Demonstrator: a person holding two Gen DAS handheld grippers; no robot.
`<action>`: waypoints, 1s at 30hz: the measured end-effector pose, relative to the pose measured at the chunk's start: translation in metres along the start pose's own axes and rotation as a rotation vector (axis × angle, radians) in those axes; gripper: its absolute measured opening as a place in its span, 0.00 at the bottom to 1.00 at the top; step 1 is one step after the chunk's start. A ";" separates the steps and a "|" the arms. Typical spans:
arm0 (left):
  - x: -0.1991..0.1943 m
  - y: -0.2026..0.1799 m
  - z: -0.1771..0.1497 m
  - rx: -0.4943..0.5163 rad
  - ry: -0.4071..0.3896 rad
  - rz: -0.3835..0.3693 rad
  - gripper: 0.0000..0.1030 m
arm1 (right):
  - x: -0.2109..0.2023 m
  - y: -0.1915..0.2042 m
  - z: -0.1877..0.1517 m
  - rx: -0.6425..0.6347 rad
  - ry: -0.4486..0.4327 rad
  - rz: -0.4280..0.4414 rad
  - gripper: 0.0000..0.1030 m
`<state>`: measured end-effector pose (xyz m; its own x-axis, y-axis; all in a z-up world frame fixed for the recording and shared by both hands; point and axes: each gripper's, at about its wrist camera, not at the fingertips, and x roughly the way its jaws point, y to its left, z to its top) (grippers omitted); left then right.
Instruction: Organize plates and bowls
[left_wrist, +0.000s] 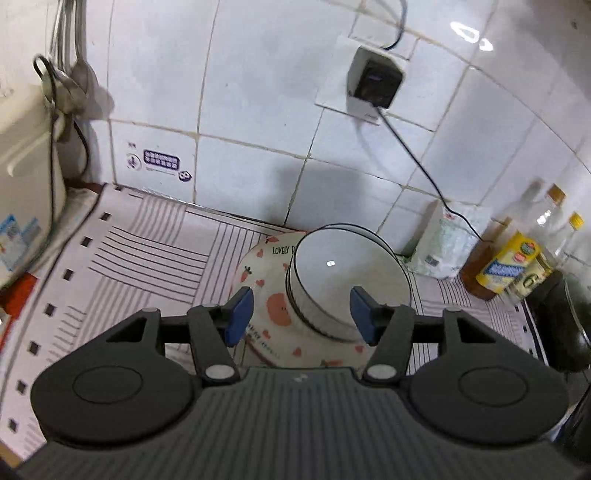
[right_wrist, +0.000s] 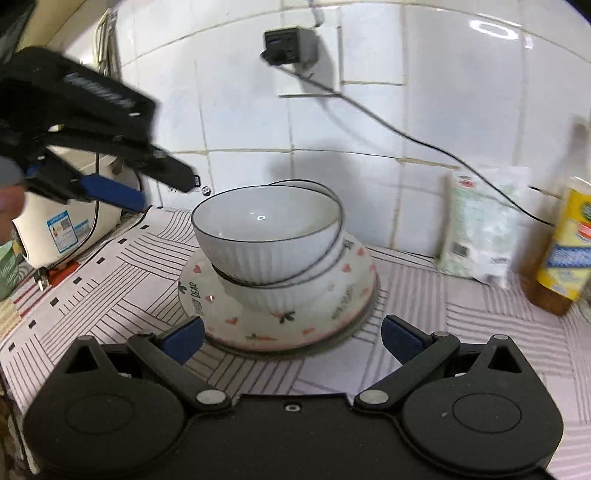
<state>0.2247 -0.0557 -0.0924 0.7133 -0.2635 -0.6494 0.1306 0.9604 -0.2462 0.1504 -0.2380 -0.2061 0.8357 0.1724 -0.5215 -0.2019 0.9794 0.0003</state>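
A: Both tools are off the stack. The left tool (left_wrist: 301, 314) has its blue pads spread with nothing between them, and the right tool (right_wrist: 291, 338) is just as wide and just as empty.

B: And there's the pile on the worktop (right_wrist: 122, 266): a top white bowl (right_wrist: 266, 229) nested in a second white bowl (right_wrist: 291, 295), both in the patterned bowl (right_wrist: 280, 325) with hearts and strawberries, right by the tiled wall (left_wrist: 258, 110).

A: Look at that top bowl, though. It sits tilted, leaning off-centre in the one below.

B: That's the worry. A nudge from either tool on the way past could likely tip it out or set the whole stack rocking.

A: Glazed ceramic on glazed ceramic, probably slick. It won't forgive much.

B: And the neighbours are close. Oil bottles (left_wrist: 517, 258) and a plastic bag (left_wrist: 450, 240) stand near on the right side, with a black cable (left_wrist: 413, 147) trailing down from the wall adapter (left_wrist: 376, 81).

A: A wide sweep there could snag that cable or knock a bottle over.

B: On the left, the left tool hangs in the right camera's view just above the rice cooker (right_wrist: 74, 229); that's another thing to bump.
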 end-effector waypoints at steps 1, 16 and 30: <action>-0.007 -0.003 -0.002 0.011 -0.002 0.005 0.57 | -0.007 -0.001 -0.001 0.013 -0.001 -0.007 1.00; -0.106 -0.035 -0.039 0.154 -0.006 0.019 0.59 | -0.106 0.011 0.011 0.049 -0.031 -0.164 1.00; -0.150 -0.044 -0.072 0.193 0.024 0.061 0.62 | -0.167 0.001 0.007 0.137 -0.031 -0.218 1.00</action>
<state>0.0623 -0.0650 -0.0358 0.7077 -0.2042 -0.6764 0.2191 0.9736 -0.0646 0.0142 -0.2654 -0.1133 0.8676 -0.0430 -0.4954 0.0539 0.9985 0.0077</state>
